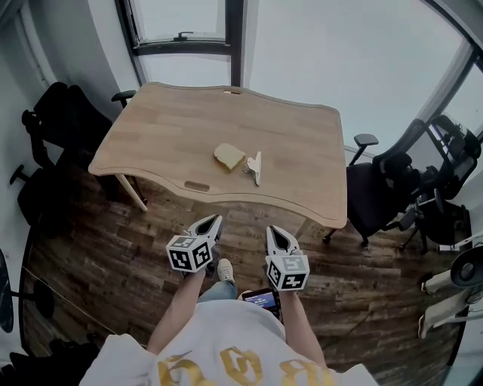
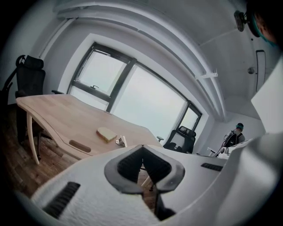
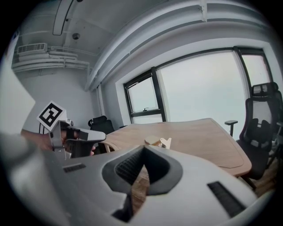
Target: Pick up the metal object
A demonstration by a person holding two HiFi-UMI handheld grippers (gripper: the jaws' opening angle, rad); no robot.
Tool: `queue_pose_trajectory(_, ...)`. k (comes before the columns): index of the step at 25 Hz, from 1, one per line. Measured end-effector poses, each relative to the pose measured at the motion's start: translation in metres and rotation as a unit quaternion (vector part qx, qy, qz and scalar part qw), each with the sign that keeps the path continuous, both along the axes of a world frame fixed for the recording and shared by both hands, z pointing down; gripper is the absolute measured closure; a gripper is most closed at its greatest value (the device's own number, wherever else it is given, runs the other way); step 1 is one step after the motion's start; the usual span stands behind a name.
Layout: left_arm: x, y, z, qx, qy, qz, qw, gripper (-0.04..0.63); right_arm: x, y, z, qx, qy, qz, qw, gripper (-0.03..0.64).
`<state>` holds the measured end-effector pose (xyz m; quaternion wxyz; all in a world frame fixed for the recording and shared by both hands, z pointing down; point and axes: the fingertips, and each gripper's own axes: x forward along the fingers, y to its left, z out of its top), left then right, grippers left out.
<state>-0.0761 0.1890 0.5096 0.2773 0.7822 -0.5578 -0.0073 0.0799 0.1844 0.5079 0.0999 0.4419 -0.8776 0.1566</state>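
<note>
a wood-plank floor [image 1: 113, 256] is seen beneath both sets of jaws. a pale wooden table [image 1: 166, 128] is set ahead of the jaws, its near edge just past their tips, and a window [image 1: 181, 22] is seen beyond it. a left chair [image 1: 64, 121] in black is placed well out to the left of the left jaws, and a right chair [image 1: 377, 192] well out to the right of the right jaws.

the left gripper [image 1: 214, 221] is held low, short of the table edge. its jaws are brought together at the tips and nothing is gripped between them. the right gripper [image 1: 275, 234] is held just beside it, not touching, and its jaws are likewise closed tip to tip on nothing.

a tan block [image 1: 229, 157] is laid on the table, ahead of the jaws and roughly on the line between the two grippers, well apart from the tips. the clip [image 1: 254, 166], of pale metal, is laid just beside the block on its right, nearer the line of the right jaws. in the right gripper view it is seen just above the closed tips; in the left gripper view, above and slightly left of them. it is touched by neither gripper.
</note>
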Motion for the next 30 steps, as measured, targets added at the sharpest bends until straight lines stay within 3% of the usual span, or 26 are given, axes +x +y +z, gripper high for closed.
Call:
queue_pose_trajectory(8, -0.008, -0.048, 0.009, -0.003, 0.019, -0.001, 0.9998, 0.575, -0.004, -0.040, 0.005, -0.003, -0.001, 0.005, 1.000, 0.606)
queue_pose_trajectory(19, -0.014, -0.195, 0.036, -0.037, 0.013, 0.028, 0.9988, 0.575, 0.000, -0.169, 0.022, -0.032, 0.019, 0.045, 0.998, 0.606)
queue_pose_trajectory(24, -0.023, -0.245, 0.039, -0.040, 0.025, 0.047, 0.9978, 0.575, -0.017, -0.206, 0.036, -0.042, 0.053, 0.044, 0.997, 0.606)
queue_pose_trajectory(30, -0.028, -0.282, 0.045, -0.040, 0.025, 0.084, 0.9953, 0.575, -0.015, -0.239, 0.042, -0.057, -0.004, 0.089, 0.994, 0.606)
